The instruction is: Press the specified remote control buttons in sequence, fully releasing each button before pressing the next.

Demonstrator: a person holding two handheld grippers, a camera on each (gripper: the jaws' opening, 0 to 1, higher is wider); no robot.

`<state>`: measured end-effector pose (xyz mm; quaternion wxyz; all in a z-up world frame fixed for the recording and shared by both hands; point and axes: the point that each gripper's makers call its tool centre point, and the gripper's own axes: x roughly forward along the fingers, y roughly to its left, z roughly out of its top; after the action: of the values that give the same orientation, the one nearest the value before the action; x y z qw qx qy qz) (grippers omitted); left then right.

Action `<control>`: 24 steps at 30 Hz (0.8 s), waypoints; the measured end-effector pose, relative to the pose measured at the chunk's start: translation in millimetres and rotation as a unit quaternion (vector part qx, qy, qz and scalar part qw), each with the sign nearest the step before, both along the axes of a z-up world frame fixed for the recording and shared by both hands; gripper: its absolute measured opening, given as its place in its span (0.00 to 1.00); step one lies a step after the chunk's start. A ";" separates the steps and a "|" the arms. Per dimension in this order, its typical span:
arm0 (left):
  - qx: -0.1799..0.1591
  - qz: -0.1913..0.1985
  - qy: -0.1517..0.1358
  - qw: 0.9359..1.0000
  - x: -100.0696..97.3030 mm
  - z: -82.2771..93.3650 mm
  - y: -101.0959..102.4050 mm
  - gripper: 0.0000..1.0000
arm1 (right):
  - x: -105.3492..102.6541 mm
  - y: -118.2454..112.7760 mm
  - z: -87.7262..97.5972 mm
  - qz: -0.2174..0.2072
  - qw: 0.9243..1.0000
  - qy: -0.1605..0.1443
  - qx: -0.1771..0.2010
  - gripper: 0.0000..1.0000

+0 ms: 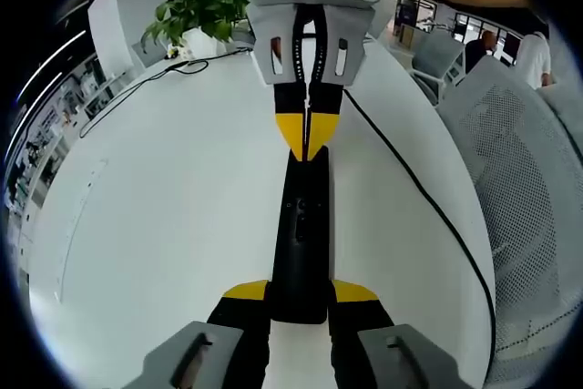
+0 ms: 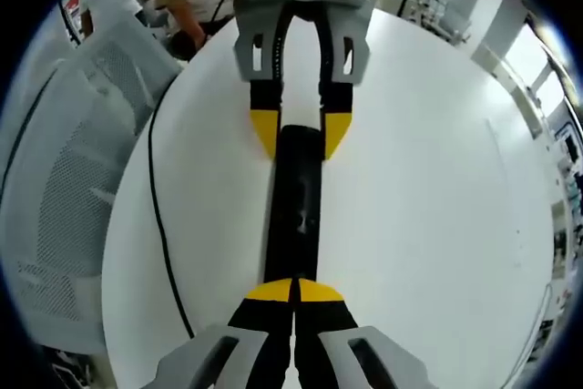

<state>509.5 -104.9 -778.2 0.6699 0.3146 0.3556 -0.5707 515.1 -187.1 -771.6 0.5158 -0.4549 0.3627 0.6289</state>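
**Remote held at one end, touched at the other**

Table (image 1: 164, 207) first: a broad white top spreads under both grippers, and a thin black cable (image 1: 428, 198) runs across it, curving along the side nearest the mesh-backed chair (image 1: 519, 179). At the far edge in the left gripper view stands a leafy green plant (image 1: 200, 11) in a white pot, with people visible in the room behind the chair.

Next comes the remote control (image 1: 301, 234), a long, slim black bar lying lengthwise between the two grippers, its dark buttons faintly visible along the upper face. In the right gripper view the same remote (image 2: 298, 207) stretches away from the camera toward the opposite gripper.

The left gripper (image 1: 301, 296) has its yellow-tipped jaws standing apart on either side of the near end of the remote, clamped against its flanks. Seen from the other side, those jaws flank the remote's far end.

The right gripper (image 2: 293, 291) has its yellow tips drawn together into a single point, which rests at the end of the remote nearest its camera. From the left gripper view it descends from above, its closed tip meeting the remote's far end.
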 end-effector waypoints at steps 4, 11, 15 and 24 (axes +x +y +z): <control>0.002 0.000 0.000 1.000 -0.1 0.1 0.1 0.23 | 0.7 0.0 -0.2 -0.003 1.000 -0.001 -0.003 0.00; 0.005 0.000 0.000 1.000 -0.2 0.1 0.3 0.23 | 1.5 -0.2 -0.4 -0.008 1.000 0.000 -0.002 0.00; 0.006 0.000 0.000 1.000 -0.3 0.2 0.2 0.23 | 2.3 -0.3 -0.6 -0.009 1.000 -0.001 -0.003 0.00; 0.008 0.001 -0.001 1.000 -0.7 0.3 0.6 0.23 | 2.0 -0.2 -0.5 -0.006 1.000 -0.006 -0.003 0.00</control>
<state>508.8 -104.3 -777.9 0.6683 0.3204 0.3593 -0.5672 517.2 -187.3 -772.0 0.5201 -0.4579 0.3648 0.6218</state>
